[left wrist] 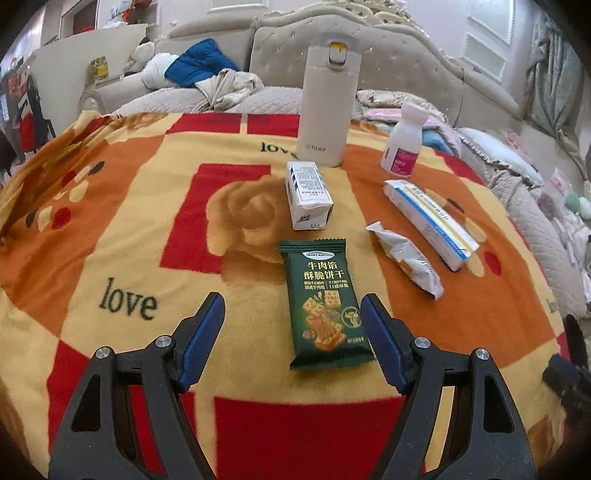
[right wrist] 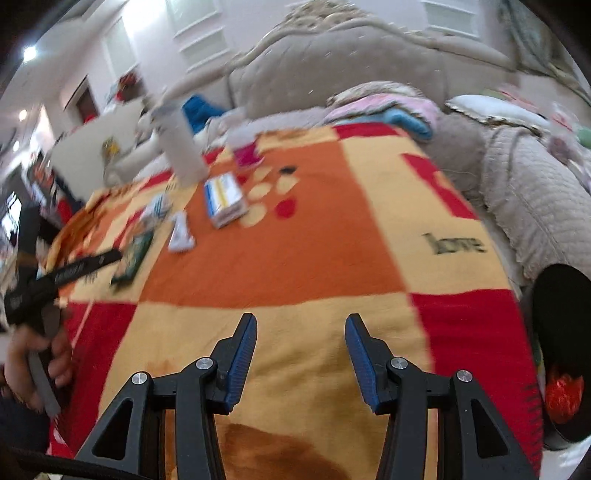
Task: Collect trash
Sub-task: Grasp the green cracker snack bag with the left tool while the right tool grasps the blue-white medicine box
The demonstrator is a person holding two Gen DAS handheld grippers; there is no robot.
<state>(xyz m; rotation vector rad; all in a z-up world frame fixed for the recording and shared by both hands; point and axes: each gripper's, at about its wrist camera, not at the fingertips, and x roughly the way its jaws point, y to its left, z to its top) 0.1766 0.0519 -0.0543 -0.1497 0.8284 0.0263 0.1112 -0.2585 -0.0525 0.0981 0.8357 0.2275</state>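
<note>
A large sofa (left wrist: 388, 55) with a beige tufted back and a carved, curved top edge stands at the far side of the room. On its seat lie a blue garment (left wrist: 201, 62), a cream cloth (left wrist: 229, 86) and, more to the right, folded pink and blue blankets (right wrist: 391, 110). A quilted grey cover (right wrist: 532, 206) hangs over the sofa part at the right. Behind the sofa the wall (left wrist: 436, 18) is pale pink with white panel mouldings (left wrist: 484, 55). A grey-green curtain (left wrist: 550, 85) hangs at the far right. At the far left a doorway (right wrist: 86, 99) is seen, and bright ceiling lights (right wrist: 29, 53) shine there.
</note>
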